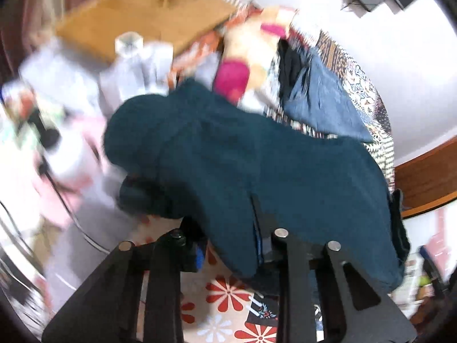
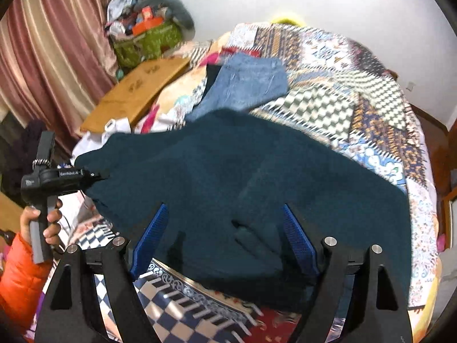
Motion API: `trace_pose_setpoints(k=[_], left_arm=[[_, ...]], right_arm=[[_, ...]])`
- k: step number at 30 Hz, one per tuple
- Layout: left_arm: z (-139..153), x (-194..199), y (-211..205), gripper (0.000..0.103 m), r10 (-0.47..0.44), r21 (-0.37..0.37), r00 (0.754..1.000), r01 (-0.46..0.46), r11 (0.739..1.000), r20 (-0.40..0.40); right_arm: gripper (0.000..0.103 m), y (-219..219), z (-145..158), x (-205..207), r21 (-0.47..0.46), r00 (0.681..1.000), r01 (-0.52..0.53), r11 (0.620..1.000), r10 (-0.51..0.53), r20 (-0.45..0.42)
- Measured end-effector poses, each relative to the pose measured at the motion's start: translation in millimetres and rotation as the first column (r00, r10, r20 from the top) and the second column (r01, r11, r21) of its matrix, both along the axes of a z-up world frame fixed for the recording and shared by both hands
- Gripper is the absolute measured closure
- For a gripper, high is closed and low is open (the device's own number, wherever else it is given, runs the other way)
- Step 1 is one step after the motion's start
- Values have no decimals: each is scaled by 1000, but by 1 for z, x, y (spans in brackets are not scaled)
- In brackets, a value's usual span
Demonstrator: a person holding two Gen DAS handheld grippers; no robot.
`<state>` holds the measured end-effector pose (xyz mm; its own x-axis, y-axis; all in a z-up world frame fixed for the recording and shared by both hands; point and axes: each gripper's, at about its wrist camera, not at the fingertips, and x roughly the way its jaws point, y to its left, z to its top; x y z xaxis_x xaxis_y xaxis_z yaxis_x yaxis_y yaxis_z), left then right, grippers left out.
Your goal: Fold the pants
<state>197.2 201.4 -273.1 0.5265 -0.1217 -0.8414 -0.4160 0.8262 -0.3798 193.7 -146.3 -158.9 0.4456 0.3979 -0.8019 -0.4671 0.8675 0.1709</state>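
Looking through your left wrist cam, everything's pretty blurry, but the dark teal pants (image 1: 257, 165) lie spread over the patterned bedspread (image 1: 368, 85), and your left gripper (image 1: 231, 245) looks clamped on their near edge, fabric draped over the fingers. A folded pair of jeans (image 1: 320, 97) sits farther back. Over on your right wrist cam, the right gripper (image 2: 225, 237) has its blue pads (image 2: 300, 240) well apart, with teal cloth lying between them; can't see them pressing on it. Your hand (image 2: 42, 220) in an orange sleeve (image 2: 20, 280) grips the other tool's handle at the pants' left end.
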Motion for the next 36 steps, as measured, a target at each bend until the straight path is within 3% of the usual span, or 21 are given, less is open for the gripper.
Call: trace_pose_setpoints(k=[4, 7, 12, 15, 20, 25, 30, 33, 36], left_arm=[[56, 3, -19, 81, -34, 249, 995, 11, 968, 89], [101, 4, -31, 81, -47, 354, 986, -12, 935, 160], [172, 16, -68, 82, -123, 431, 946, -18, 902, 298], [210, 26, -105, 82, -207, 475, 910, 13, 880, 359], [244, 49, -175, 84, -326, 496, 851, 91, 863, 412], [253, 71, -256, 84, -466, 502, 785, 234, 833, 407], [229, 96, -336, 85, -586, 493, 732, 389, 778, 347], [201, 108, -380, 85, -656, 465, 701, 499, 732, 280], [167, 111, -415, 85, -727, 431, 660, 608, 666, 190]], right_arm=[[25, -27, 14, -1, 27, 998, 58, 998, -59, 36], [25, -52, 16, -1, 33, 992, 119, 992, -120, 43], [25, -97, 6, -2, 39, 974, 226, 973, -227, 19], [25, -124, -1, -7, 51, 960, 279, 959, -279, -6], [25, -159, -6, -17, 79, 945, 327, 942, -326, -22], [25, -187, -11, -23, 98, 933, 359, 928, -357, -30], [25, -207, -14, -32, 117, 926, 377, 919, -376, -32], [25, -216, -16, -38, 133, 920, 391, 911, -389, -39], [25, -223, -19, -45, 140, 915, 404, 904, -401, -48]])
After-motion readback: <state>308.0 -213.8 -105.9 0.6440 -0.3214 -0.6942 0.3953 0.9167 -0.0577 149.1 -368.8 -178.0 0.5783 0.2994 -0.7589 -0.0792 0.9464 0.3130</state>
